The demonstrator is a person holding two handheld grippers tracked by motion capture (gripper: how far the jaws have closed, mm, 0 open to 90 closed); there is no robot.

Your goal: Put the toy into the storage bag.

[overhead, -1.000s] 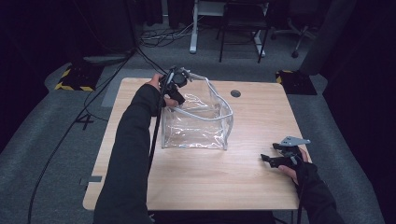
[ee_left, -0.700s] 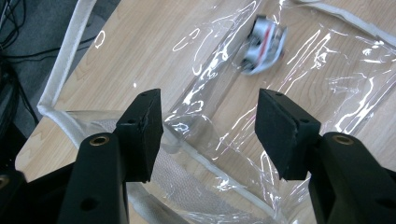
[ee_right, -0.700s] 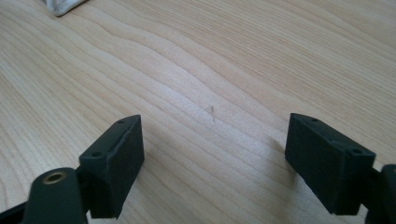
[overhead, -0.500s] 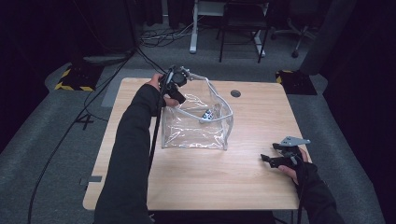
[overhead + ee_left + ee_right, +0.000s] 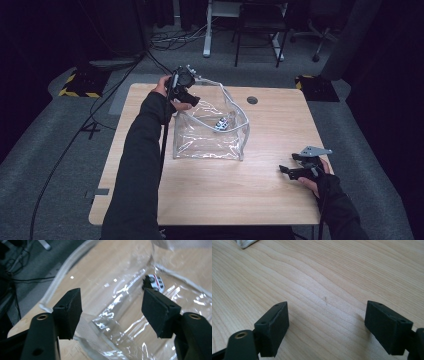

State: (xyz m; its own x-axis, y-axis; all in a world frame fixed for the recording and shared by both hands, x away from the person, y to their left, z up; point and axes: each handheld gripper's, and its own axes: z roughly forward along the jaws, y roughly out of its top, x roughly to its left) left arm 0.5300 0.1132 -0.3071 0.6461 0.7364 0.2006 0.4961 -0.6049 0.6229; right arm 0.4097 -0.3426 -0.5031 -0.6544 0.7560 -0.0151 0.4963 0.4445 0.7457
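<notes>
A clear plastic bag (image 5: 210, 132) with a grey rim stands open on the wooden table (image 5: 260, 190). Inside it lies a small white and black toy car (image 5: 222, 123), seen through the plastic in the left gripper view (image 5: 154, 282). My left gripper (image 5: 186, 92) hovers over the bag's far left corner, jaws open and empty (image 5: 112, 307). My right gripper (image 5: 294, 169) rests low near the table's right front, open, with bare wood between its jaws (image 5: 325, 322).
A round cable hole (image 5: 252, 100) sits in the table behind the bag. A corner of the bag's rim (image 5: 245, 243) shows at the top left of the right gripper view. Cables and chair legs lie on the floor beyond the table.
The toy car has appeared inside the bag, dropping to its far right side. My left gripper stays above the bag's corner. The right gripper has not moved.
</notes>
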